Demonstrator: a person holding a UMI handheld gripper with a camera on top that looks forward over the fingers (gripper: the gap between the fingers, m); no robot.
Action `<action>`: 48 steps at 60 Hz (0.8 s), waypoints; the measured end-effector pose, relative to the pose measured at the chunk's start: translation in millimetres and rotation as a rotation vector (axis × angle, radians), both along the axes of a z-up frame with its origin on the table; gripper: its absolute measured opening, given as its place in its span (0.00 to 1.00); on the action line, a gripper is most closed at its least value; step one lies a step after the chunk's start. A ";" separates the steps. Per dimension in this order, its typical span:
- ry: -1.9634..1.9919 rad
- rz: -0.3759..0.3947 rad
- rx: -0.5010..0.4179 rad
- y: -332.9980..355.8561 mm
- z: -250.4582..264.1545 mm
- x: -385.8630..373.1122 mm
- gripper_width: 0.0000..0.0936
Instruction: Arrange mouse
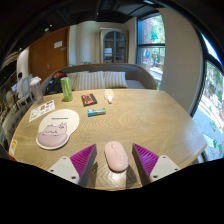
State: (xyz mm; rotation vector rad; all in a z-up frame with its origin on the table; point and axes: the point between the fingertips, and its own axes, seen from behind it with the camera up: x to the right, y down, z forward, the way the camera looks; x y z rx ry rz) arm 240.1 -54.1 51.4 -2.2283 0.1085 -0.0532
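Observation:
A pale pink mouse (116,155) lies on the wooden table (150,115), between my gripper's (114,160) two fingers. The magenta pads (84,158) stand apart from it with a gap at each side, so the gripper is open around it. A round pink mouse pad (56,130) lies on the table to the left, beyond the left finger.
A green bottle (67,89), a small dark red item (89,99), a teal item (96,112) and a white object (109,96) sit farther back. Papers (41,109) lie at the left. A striped sofa (100,78) stands behind the table.

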 end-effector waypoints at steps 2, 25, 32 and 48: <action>0.010 0.019 0.001 2.7 -11.8 3.2 0.78; 0.026 0.118 0.110 17.0 -65.4 10.8 0.56; 0.002 0.031 0.146 20.1 -66.4 14.5 0.51; 0.158 -0.116 0.087 43.7 -15.5 7.1 0.39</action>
